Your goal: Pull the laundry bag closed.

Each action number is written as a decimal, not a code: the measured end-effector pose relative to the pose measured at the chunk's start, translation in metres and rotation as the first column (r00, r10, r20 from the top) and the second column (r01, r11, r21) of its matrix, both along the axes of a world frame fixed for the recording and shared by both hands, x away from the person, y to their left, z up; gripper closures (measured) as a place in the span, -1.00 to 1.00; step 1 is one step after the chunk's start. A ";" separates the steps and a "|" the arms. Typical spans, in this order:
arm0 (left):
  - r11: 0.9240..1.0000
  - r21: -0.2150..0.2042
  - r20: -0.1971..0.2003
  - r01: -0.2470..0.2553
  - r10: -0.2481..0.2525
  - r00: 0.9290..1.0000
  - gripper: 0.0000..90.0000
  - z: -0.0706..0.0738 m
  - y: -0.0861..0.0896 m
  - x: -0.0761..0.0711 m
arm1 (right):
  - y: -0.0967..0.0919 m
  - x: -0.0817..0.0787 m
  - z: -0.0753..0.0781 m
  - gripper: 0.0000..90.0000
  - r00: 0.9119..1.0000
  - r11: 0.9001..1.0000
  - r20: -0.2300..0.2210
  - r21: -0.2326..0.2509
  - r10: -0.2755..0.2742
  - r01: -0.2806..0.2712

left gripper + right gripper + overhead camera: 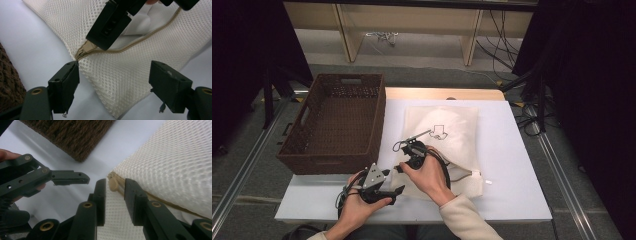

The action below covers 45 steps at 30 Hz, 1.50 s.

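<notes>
- The white mesh zip bag (447, 145) lies flat on the white bench (512, 150), right of the brown woven basket (334, 120).
- The right gripper (113, 192) has its 2 jaws narrowly apart, straddling the bag's beige zip pull (113, 183), not clamped.
- The left gripper (113, 82) has its jaws wide apart over the bag's corner.

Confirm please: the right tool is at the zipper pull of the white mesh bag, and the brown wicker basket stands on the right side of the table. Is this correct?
Not fully. The brown wicker basket stands on the left side of the table, as the high view shows. The rest holds: the right tool is at the zipper pull of the white mesh bag.
</notes>
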<state>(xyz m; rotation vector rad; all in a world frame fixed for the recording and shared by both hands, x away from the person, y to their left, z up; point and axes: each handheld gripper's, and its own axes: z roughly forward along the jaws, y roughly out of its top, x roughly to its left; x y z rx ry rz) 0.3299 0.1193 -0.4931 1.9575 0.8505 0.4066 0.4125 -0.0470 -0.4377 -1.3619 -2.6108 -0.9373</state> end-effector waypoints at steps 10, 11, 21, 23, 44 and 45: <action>1.000 0.016 0.003 0.002 -0.002 1.000 -0.44 -0.001 0.001 0.001 | 0.004 0.004 -0.004 0.70 0.999 0.999 -0.036 0.011 -0.036 0.036; 1.000 0.023 0.012 0.010 -0.010 1.000 -0.44 0.000 0.001 0.001 | 0.004 0.004 -0.004 0.71 0.999 0.999 -0.035 0.009 -0.036 0.037; 1.000 0.016 0.013 0.009 -0.009 1.000 -0.43 -0.001 0.001 0.001 | 0.011 0.008 -0.007 0.83 0.997 0.999 -0.055 -0.008 -0.048 0.048; 1.000 0.003 -0.002 -0.008 0.008 1.000 -0.43 -0.001 0.000 0.000 | 0.012 0.008 -0.007 0.84 0.997 0.998 -0.050 -0.018 -0.053 0.053; 0.997 -0.058 0.014 -0.043 0.043 0.999 -0.11 0.004 0.002 0.002 | -0.001 0.004 0.004 0.94 0.999 1.000 -0.054 0.019 -0.006 0.007; 0.996 -0.075 0.013 -0.045 0.046 0.999 -0.09 0.004 0.001 0.003 | -0.003 0.003 0.005 0.94 0.998 1.000 -0.056 0.017 -0.004 0.005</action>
